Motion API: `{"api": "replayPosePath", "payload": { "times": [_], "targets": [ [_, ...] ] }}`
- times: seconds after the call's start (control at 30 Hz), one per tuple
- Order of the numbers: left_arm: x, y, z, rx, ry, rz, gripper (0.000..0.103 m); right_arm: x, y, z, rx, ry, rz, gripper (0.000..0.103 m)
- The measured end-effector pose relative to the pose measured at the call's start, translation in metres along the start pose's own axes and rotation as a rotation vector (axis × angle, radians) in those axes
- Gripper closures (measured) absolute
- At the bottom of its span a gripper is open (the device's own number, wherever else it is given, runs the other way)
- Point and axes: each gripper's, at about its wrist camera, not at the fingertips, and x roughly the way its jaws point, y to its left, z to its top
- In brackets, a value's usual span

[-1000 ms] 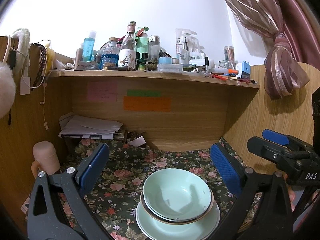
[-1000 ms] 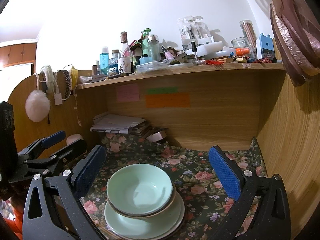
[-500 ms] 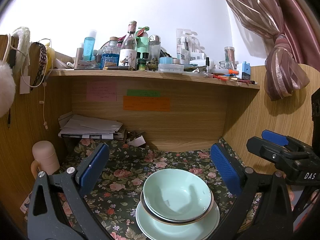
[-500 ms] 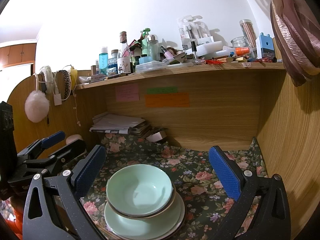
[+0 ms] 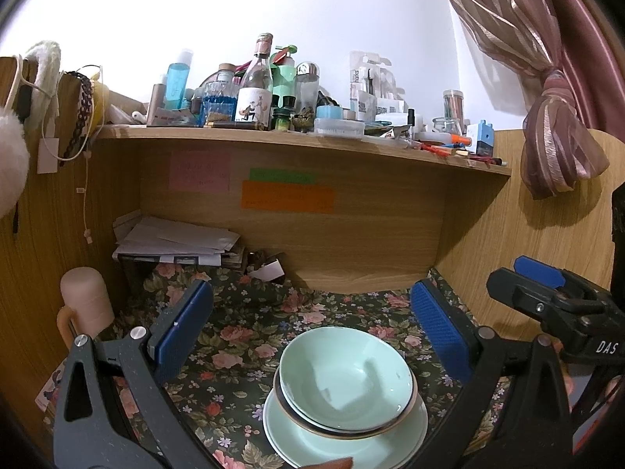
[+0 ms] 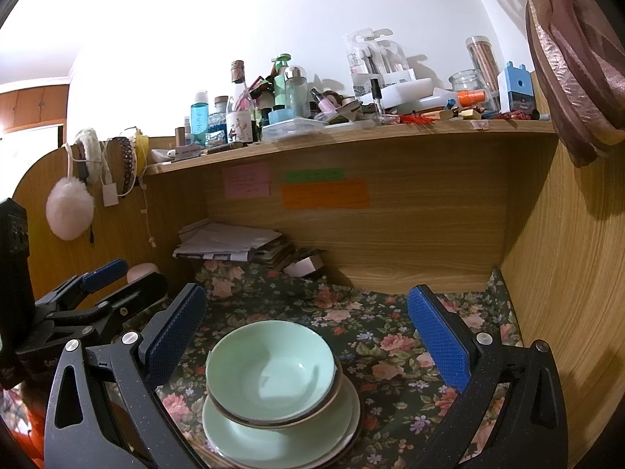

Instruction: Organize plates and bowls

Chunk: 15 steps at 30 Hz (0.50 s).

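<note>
On a bench (image 5: 242, 336) covered with a floral cloth, a pink cup (image 5: 86, 300) is seen at the far left by the wooden side panel, with a heap of papers (image 5: 175, 240) stacked behind it under a cluttered shelf (image 5: 304, 142). The left tool (image 5: 310, 326) is held with its blue pads wide apart and nothing between them. Just ahead of it, toward the middle, the mint-green bowls (image 5: 345, 377) are shown nested one inside the other and resting on the plates (image 5: 343, 443) of the same colour. To the right, the right tool (image 6: 306, 330) is likewise held spread and empty, the same stack lying low between its fingers. The stacking appears largely done, and neither tool is in contact with the crockery. It is judged that any further move would call for a rim to be gripped gently, so that the nested pile is not tipped.
</note>
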Motion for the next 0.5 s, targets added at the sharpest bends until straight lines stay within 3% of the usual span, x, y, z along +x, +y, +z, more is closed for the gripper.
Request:
{"api": "replayPosePath", "payload": {
  "times": [0.5],
  "targets": [
    [0.0062,-0.0025,-0.001,-0.007,0.019,-0.01,0.0,0.0032,-0.001,-0.0024,0.011,0.011,-0.015,0.0]
  ]
}}
